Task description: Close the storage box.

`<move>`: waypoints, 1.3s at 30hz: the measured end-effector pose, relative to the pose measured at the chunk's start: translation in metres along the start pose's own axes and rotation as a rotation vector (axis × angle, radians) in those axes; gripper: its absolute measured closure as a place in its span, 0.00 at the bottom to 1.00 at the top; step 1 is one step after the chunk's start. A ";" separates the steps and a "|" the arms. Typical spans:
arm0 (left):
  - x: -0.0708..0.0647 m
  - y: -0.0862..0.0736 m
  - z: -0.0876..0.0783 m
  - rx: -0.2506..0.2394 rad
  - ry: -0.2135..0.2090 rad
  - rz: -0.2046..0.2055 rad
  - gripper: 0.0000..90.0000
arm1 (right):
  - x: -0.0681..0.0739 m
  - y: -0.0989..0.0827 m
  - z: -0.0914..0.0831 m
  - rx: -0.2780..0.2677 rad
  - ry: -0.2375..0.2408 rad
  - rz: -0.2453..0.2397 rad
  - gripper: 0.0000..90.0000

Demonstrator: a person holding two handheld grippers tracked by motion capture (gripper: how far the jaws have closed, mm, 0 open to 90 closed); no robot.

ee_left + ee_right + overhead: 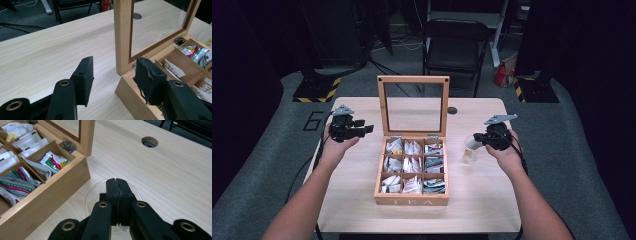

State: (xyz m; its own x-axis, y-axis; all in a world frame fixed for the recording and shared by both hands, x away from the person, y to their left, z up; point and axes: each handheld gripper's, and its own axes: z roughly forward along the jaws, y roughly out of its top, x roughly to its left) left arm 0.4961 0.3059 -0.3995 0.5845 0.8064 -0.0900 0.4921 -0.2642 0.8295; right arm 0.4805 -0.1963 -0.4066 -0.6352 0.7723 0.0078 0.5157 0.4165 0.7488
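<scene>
A wooden tea box (412, 201) stands mid-table, its glass lid (413, 78) propped upright. Its compartments hold several tea bags (413, 165). Left of the box my left gripper (363, 126) hovers open, pointing at the box's back left corner. In the left gripper view that gripper (113, 72) frames the lid's post (122, 37), touching nothing. Right of the box stands a clear plastic cup (470, 150). My right gripper (477, 141) is shut on its rim. In the right gripper view the gripper (117, 180) has its pads pressed together over the cup (92, 195).
The light wooden table (362, 200) has a round cable hole (452, 110) behind the box's right side. A black chair (455, 47) and a red bag (502, 75) stand on the floor beyond the far edge. Bare tabletop lies on both sides of the box.
</scene>
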 end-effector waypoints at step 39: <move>0.000 0.006 0.003 -0.003 -0.016 0.006 0.54 | 0.025 0.055 0.016 -0.041 0.078 -0.006 0.68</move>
State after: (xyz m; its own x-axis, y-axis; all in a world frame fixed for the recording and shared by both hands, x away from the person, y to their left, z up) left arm 0.5008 0.3025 -0.3958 0.5975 0.7963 -0.0942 0.4872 -0.2673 0.8314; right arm 0.5019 -0.1464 -0.3754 -0.6821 0.7293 0.0538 0.4886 0.3999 0.7755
